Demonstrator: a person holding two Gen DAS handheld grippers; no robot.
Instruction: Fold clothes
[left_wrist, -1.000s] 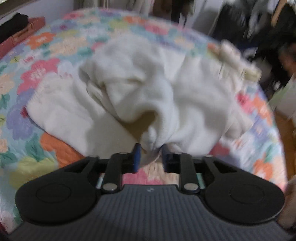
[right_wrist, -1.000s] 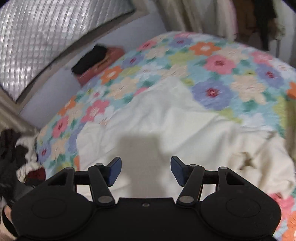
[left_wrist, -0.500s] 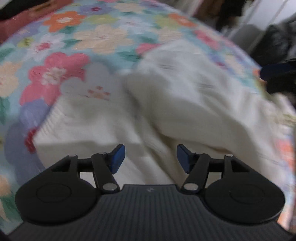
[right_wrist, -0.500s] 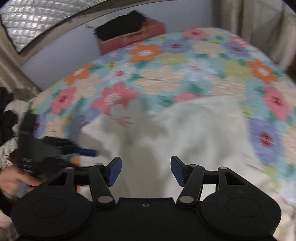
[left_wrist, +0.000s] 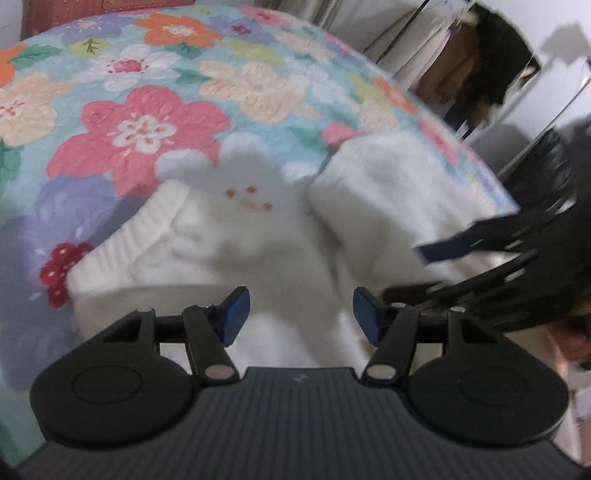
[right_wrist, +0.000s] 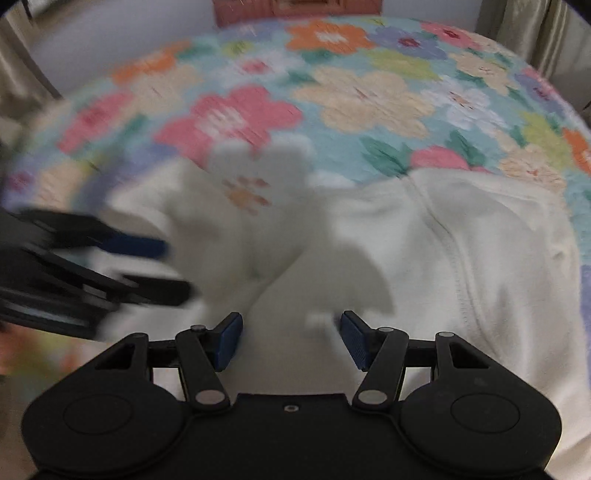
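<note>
A cream knit sweater (left_wrist: 229, 254) lies on the floral bedspread (left_wrist: 147, 125), its ribbed cuff at the left and a folded part at the right. My left gripper (left_wrist: 299, 314) is open and empty just above the sweater's near part. My right gripper (right_wrist: 291, 339) is open and empty over the same sweater (right_wrist: 461, 258), near a seam. Each gripper shows blurred in the other's view: the right one (left_wrist: 491, 258) at the right of the left wrist view, the left one (right_wrist: 122, 266) at the left of the right wrist view.
The bedspread (right_wrist: 369, 96) fills the far side of both views. A reddish box (right_wrist: 295, 9) sits at the bed's far edge by the wall. Hanging clothes and metal rails (left_wrist: 461, 66) stand past the bed's right side.
My left gripper has let go of the sweater fold and opened. Both grippers have moved in low over the sweater, close to each other. The right gripper stayed open.
</note>
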